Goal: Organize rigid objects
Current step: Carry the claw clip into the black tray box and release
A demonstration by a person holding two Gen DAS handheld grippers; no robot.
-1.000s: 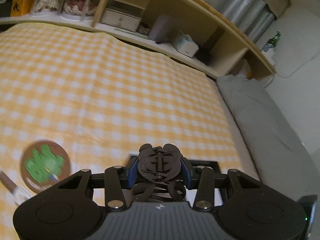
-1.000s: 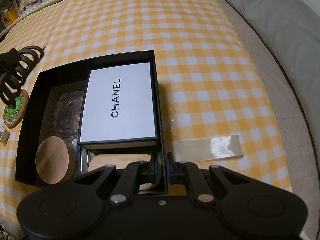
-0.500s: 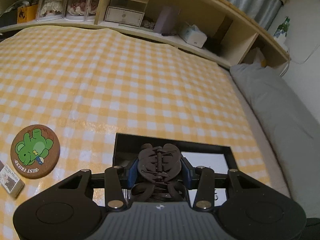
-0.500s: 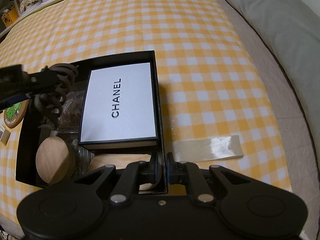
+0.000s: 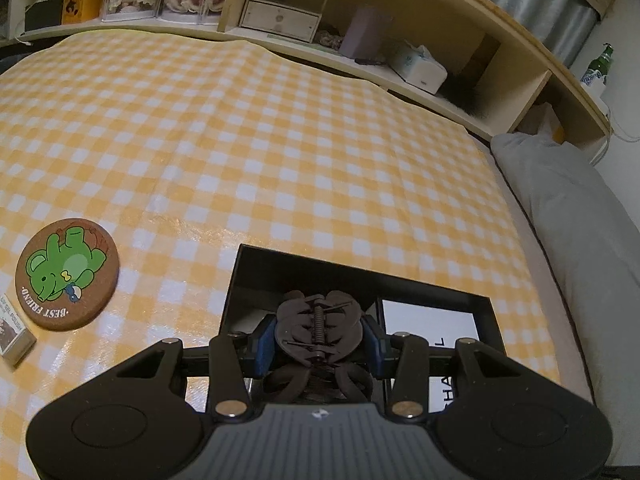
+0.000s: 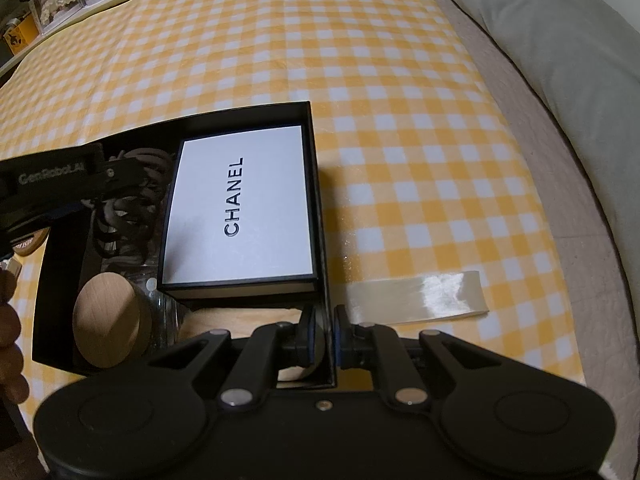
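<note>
A dark brown hair claw clip sits between the blue pads of my left gripper, which is shut on it. The clip hangs just inside the open black box, in its far left part, beside the white Chanel box. A round wooden lid on a glass jar lies in the box's near left corner. My right gripper is shut on the black box's right wall, near its front corner. A round coaster with a green bear lies on the checked cloth left of the box.
A small printed carton lies at the left edge by the coaster. A strip of clear tape lies right of the box. A grey pillow runs along the right side. Shelves with boxes stand at the back. A hand shows at the left edge.
My left gripper has carried the hair clip from above the coaster over to the black box and down into its left part. The right gripper has kept still on the box wall.
</note>
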